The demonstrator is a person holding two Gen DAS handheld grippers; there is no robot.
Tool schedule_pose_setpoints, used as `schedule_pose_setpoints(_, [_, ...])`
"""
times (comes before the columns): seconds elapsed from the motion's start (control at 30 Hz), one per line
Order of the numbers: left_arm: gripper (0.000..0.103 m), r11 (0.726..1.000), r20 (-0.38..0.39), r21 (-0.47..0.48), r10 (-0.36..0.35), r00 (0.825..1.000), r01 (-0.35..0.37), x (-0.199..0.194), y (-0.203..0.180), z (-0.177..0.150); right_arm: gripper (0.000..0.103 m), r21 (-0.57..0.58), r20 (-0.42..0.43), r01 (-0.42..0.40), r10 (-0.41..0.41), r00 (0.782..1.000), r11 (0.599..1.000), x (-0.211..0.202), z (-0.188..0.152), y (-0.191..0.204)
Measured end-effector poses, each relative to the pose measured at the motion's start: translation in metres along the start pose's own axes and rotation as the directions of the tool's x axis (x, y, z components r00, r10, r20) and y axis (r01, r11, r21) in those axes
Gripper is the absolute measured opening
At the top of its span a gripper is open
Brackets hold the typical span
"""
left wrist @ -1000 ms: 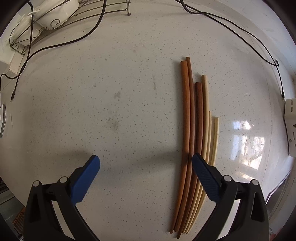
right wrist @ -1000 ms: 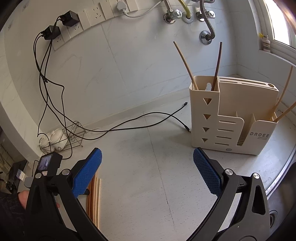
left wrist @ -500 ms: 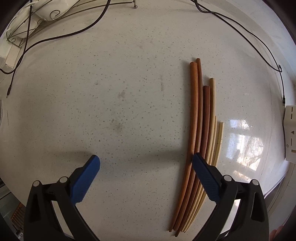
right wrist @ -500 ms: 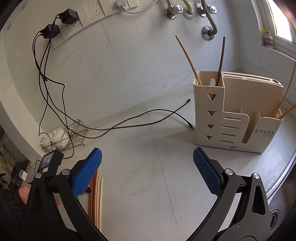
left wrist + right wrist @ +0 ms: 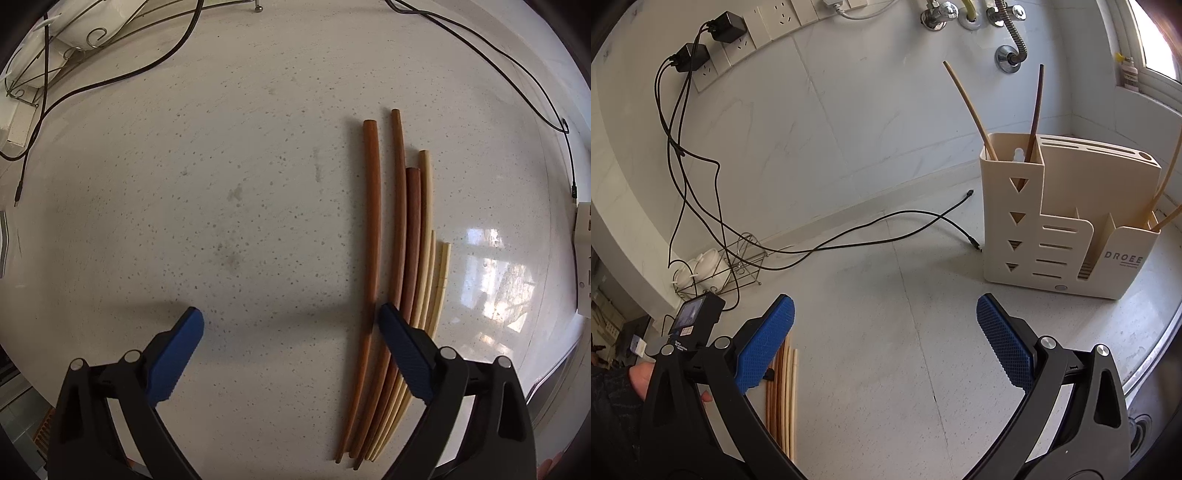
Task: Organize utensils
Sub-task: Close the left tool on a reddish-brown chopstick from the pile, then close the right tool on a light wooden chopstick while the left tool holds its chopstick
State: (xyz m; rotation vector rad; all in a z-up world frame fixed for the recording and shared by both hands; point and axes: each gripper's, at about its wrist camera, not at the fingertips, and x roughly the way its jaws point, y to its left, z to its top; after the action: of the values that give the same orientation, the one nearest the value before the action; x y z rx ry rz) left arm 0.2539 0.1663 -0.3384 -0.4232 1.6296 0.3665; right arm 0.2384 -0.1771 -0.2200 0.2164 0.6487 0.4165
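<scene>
I am at the pick-up step. My left gripper (image 5: 290, 319) points down over the counter (image 5: 184, 184), jaws wide, just closing, with one reddish chopstick (image 5: 372, 221) parted from the bundle (image 5: 417, 258). Right gripper (image 5: 885, 314) spread, empty. Next: pinch it, carry to the holder (image 5: 1052, 221).
</scene>
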Motion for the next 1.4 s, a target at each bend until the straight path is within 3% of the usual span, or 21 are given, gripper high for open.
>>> schedule_pose_setpoints(0.1, [0.073,1.000,-0.014,0.027,0.003,1.000,-0.003,-0.005,-0.004,-0.003,0.095,0.006,0.000,0.001,-0.001,1.000,1.000,0.001,0.001,-0.001])
schedule_pose_setpoints(0.2, [0.047,0.999,-0.026,0.052,0.008,1.000,-0.006,-0.011,-0.005,-0.006,0.095,0.010,0.000,-0.001,0.001,1.000,1.000,0.003,0.002,0.000])
schedule_pose_setpoints(0.27, [0.022,0.997,-0.039,0.072,0.013,0.999,-0.010,-0.012,-0.006,-0.007,0.095,0.009,-0.003,-0.006,0.006,1.000,1.000,0.004,0.002,0.001])
schedule_pose_setpoints(0.33, [0.009,0.996,-0.053,0.092,0.009,0.999,-0.004,-0.013,-0.004,-0.009,0.095,0.006,-0.024,-0.020,0.020,1.000,1.000,0.008,0.003,0.004])
schedule_pose_setpoints(0.47, [0.006,0.995,-0.064,0.097,-0.025,0.998,0.031,-0.010,0.006,-0.011,0.094,0.005,-0.105,-0.071,0.071,0.992,0.997,0.021,0.002,0.013])
schedule_pose_setpoints(0.57, [0.006,0.995,-0.061,0.088,-0.050,0.997,0.055,-0.011,0.011,-0.014,0.094,0.003,-0.221,-0.065,0.064,0.973,0.998,0.043,-0.002,0.022])
schedule_pose_setpoints(0.6, [0.006,0.995,-0.059,0.083,-0.060,0.997,0.064,-0.012,0.013,-0.013,0.094,0.004,-0.277,-0.078,0.076,0.958,0.997,0.053,-0.004,0.026])
schedule_pose_setpoints(0.67, [0.006,0.994,-0.055,0.067,-0.077,0.996,0.081,-0.013,0.019,-0.013,0.094,-0.004,-0.413,-0.104,0.093,0.906,0.995,0.076,-0.012,0.035])
schedule_pose_setpoints(0.77, [0.006,0.994,-0.043,0.065,-0.084,0.996,0.086,-0.014,0.021,-0.014,0.075,-0.004,-0.570,-0.136,0.110,0.815,0.991,0.106,-0.025,0.053])
schedule_pose_setpoints(0.83, [0.006,0.994,-0.035,0.066,-0.083,0.996,0.085,-0.012,0.020,-0.017,0.074,-0.063,-0.633,-0.136,0.065,0.772,0.989,0.121,-0.033,0.070])
schedule_pose_setpoints(0.9, [0.006,0.995,-0.029,0.069,-0.077,0.997,0.078,-0.011,0.017,-0.021,0.066,-0.119,-0.683,-0.137,0.019,0.730,0.983,0.132,-0.043,0.087])
schedule_pose_setpoints(1.0, [0.006,0.994,-0.009,0.089,-0.060,0.998,0.061,-0.009,0.013,-0.029,0.059,-0.118,-0.747,-0.139,0.004,0.665,0.983,0.147,-0.053,0.105])
schedule_pose_setpoints(1.2, [0.006,0.994,0.012,0.085,-0.070,0.997,0.069,-0.004,0.008,-0.037,0.042,-0.142,-0.814,-0.061,-0.082,0.576,0.988,0.178,-0.062,0.124])
schedule_pose_setpoints(1.4, [0.007,0.994,0.030,0.088,-0.075,0.997,0.072,-0.004,0.007,-0.040,0.039,-0.165,-0.827,-0.021,-0.127,0.548,0.986,0.194,-0.066,0.142])
